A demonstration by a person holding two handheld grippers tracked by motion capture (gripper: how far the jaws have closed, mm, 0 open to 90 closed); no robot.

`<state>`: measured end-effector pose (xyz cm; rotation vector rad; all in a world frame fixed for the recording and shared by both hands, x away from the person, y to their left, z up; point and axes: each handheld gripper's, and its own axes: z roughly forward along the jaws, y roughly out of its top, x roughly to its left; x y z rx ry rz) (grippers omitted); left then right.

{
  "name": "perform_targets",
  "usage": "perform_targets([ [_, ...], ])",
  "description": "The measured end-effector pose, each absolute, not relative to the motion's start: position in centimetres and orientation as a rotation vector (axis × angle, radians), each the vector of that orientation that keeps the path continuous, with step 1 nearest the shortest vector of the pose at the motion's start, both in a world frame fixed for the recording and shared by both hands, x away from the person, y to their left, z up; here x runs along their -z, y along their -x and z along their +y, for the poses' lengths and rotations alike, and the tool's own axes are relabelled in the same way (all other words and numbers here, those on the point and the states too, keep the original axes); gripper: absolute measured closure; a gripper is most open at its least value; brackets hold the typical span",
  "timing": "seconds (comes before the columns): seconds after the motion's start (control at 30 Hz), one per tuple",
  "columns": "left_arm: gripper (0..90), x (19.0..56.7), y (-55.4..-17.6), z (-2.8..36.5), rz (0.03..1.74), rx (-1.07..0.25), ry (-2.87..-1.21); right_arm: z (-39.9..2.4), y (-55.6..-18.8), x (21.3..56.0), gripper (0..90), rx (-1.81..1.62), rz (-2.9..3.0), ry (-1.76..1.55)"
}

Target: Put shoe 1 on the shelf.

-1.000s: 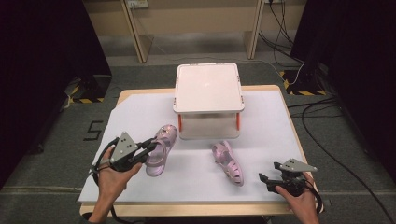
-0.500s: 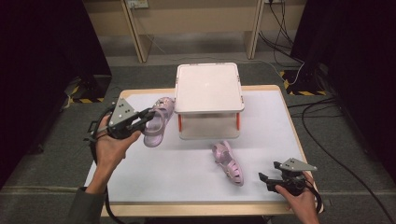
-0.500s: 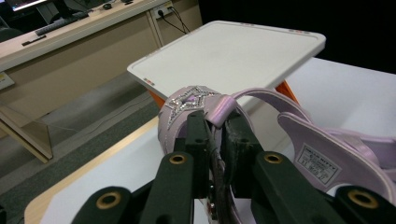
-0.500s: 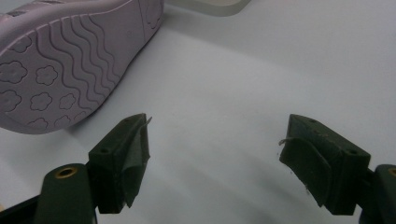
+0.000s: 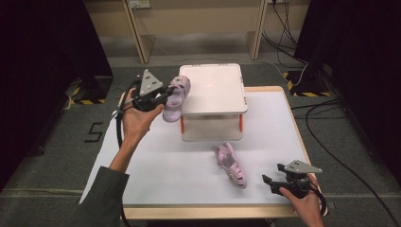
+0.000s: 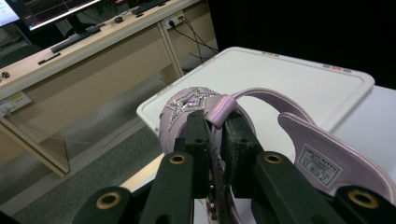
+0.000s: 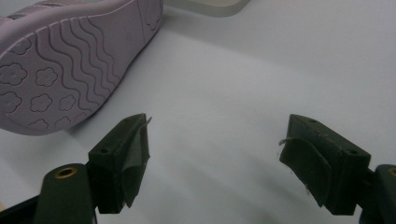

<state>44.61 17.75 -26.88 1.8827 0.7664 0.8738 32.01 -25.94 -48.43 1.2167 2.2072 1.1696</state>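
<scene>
Lilac sandal: matt plastic w/ glittery star, wavy-ribbed sole on 2nd sandal. Box lid: smooth plastic, showing slight sheen. Jaws: matt black. Table cover: matt white.

This looks like a lab or test room. Black curtains hang on both sides of the desk. Cables lie on the grey floor, which has yellow-and-black tape. A long bench behind holds a screen and a keyboard.
</scene>
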Motion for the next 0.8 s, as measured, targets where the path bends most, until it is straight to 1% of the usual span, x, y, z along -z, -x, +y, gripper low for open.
perform_targets([
  [0.07, 81.6, 26.8, -46.2, 16.4, 0.776, -0.885, -1.892, -25.9, -32.1, 48.5, 22.9, -1.174, 2.212, -1.216],
  [0.43, 81.5, 27.2, -50.8, 11.8, 0.792, -0.913, -1.925, -26.0, -31.9, 48.3, 22.9, -1.197, 2.214, -1.207],
  [0.8, 81.5, 28.7, -52.9, 11.0, 0.830, -0.944, -1.932, -26.0, -31.8, 48.3, 22.8, -1.196, 2.219, -1.199],
])
